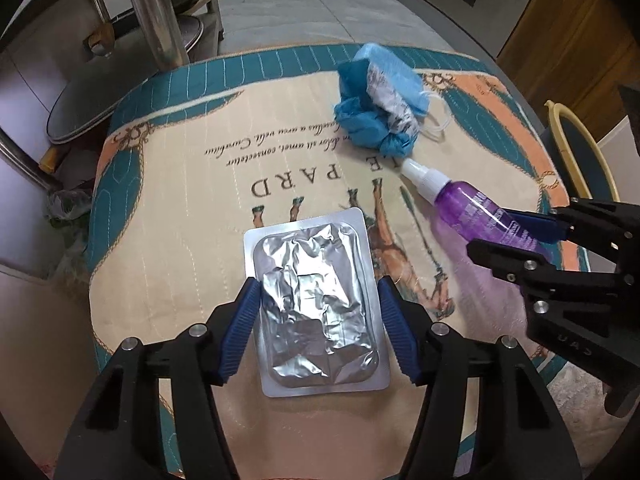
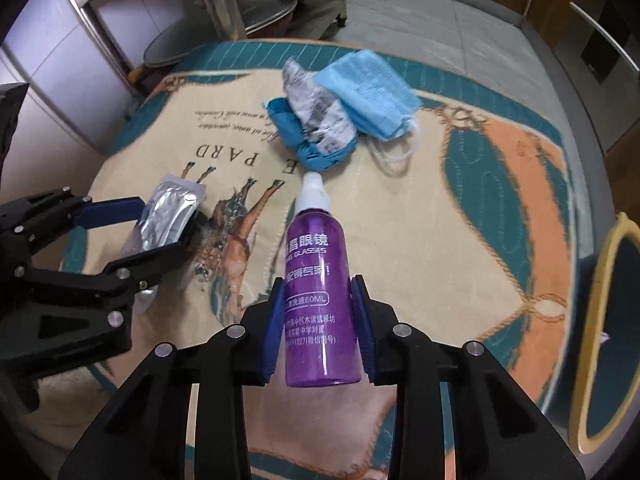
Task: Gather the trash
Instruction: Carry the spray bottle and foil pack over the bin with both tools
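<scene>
My left gripper (image 1: pixel 318 294) is shut on a silver foil blister pack (image 1: pixel 316 300), its blue pads against both long sides; the pack also shows in the right wrist view (image 2: pixel 168 212), raised a little off the cloth. My right gripper (image 2: pixel 318 292) is shut on a purple spray bottle (image 2: pixel 316 300) with a white cap, which shows in the left wrist view (image 1: pixel 476 208) too. Beyond both lies a heap of a blue face mask (image 2: pixel 368 92), a crumpled printed wrapper (image 2: pixel 320 108) and a blue wad (image 2: pixel 304 140).
A patterned teal, cream and orange cloth (image 1: pixel 180 208) covers the table. A metal rack with pans (image 1: pixel 160 20) stands at the far left. A yellow-rimmed bin (image 2: pixel 608 320) sits off the table's right edge. Wooden cabinets (image 1: pixel 580 40) at the far right.
</scene>
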`<move>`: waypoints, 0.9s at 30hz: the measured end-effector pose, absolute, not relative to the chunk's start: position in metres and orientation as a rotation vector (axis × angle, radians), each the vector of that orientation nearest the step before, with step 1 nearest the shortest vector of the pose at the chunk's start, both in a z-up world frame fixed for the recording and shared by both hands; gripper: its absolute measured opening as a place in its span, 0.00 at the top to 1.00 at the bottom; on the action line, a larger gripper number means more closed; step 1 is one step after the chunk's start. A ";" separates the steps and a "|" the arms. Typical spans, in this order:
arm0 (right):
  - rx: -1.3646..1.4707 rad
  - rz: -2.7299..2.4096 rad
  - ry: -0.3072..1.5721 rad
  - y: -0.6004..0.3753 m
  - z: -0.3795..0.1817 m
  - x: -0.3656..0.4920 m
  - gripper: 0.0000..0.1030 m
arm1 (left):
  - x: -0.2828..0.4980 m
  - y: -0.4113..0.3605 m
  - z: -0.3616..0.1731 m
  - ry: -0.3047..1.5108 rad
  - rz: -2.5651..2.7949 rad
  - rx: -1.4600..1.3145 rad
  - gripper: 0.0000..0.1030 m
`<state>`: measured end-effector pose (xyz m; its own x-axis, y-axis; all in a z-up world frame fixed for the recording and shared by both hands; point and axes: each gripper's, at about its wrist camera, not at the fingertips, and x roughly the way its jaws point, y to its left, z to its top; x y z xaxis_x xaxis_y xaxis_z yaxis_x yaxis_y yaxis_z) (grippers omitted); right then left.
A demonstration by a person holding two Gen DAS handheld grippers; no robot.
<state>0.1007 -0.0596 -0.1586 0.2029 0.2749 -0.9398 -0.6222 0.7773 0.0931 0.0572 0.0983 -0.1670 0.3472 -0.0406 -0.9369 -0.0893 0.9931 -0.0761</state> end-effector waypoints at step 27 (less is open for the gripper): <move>-0.004 0.379 1.021 -0.234 -0.077 0.122 0.68 | 0.078 -0.025 -0.095 1.009 -0.161 0.007 0.42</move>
<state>0.1224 -0.2337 -0.0773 0.4634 0.3068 -0.8314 -0.3103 0.9349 0.1720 0.0782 -0.0249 -0.0955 0.5218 -0.1312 -0.8429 0.1380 0.9881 -0.0683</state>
